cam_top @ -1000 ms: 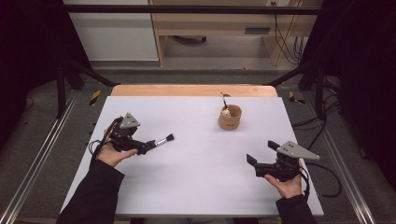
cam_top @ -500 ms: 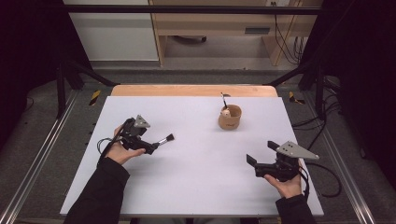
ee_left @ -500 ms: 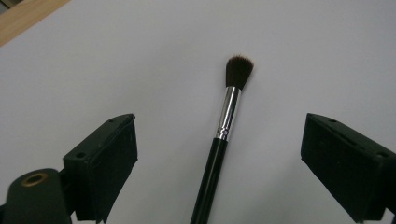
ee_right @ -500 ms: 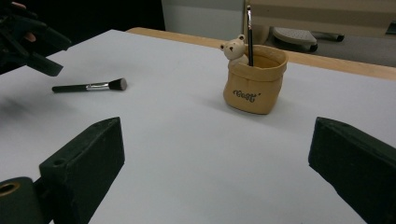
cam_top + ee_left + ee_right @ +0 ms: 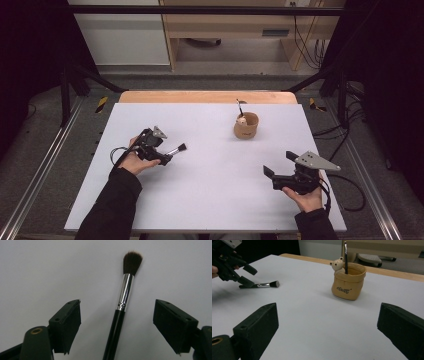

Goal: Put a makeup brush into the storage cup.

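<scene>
Both grippers (image 5: pixel 169 156) (image 5: pixel 272 175) agape

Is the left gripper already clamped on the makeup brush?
No: in the left gripper view the brush lies between the left gripper pads, clear of both.

tan pouch (image 5: pixel 348 285), small unreadable script lettering
</scene>
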A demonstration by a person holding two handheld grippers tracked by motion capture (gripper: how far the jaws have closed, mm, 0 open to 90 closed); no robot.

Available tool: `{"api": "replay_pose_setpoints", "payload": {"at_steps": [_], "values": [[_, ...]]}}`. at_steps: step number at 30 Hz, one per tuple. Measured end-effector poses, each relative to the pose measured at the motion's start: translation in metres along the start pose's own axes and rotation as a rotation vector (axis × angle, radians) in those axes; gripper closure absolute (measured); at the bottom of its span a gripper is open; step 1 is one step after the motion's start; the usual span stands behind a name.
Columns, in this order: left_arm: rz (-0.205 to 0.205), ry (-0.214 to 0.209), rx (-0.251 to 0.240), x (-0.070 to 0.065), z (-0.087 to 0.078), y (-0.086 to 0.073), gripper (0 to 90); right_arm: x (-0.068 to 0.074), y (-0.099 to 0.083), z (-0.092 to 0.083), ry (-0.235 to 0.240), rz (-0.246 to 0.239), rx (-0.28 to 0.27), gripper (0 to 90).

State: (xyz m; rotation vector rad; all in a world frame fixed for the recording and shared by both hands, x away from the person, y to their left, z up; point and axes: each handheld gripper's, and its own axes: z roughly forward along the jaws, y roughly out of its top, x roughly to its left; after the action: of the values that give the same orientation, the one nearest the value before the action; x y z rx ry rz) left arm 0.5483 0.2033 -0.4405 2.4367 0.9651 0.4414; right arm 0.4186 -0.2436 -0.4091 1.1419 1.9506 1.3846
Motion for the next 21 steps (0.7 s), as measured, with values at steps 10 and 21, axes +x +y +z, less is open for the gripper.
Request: {"api": "replay_pose_setpoints", "payload": {"at_steps": [10,21], "values": [[0.004,0.005,0.043,0.000,0.012,0.001,32.7,0.000,0.000,0.001,0.000,0.002,0.002,4.2],[-0.025,-0.049,0.077,0.002,0.017,0.001,46.4,0.001,-0.001,0.002,0.004,-0.003,0.006,4.2]]}}
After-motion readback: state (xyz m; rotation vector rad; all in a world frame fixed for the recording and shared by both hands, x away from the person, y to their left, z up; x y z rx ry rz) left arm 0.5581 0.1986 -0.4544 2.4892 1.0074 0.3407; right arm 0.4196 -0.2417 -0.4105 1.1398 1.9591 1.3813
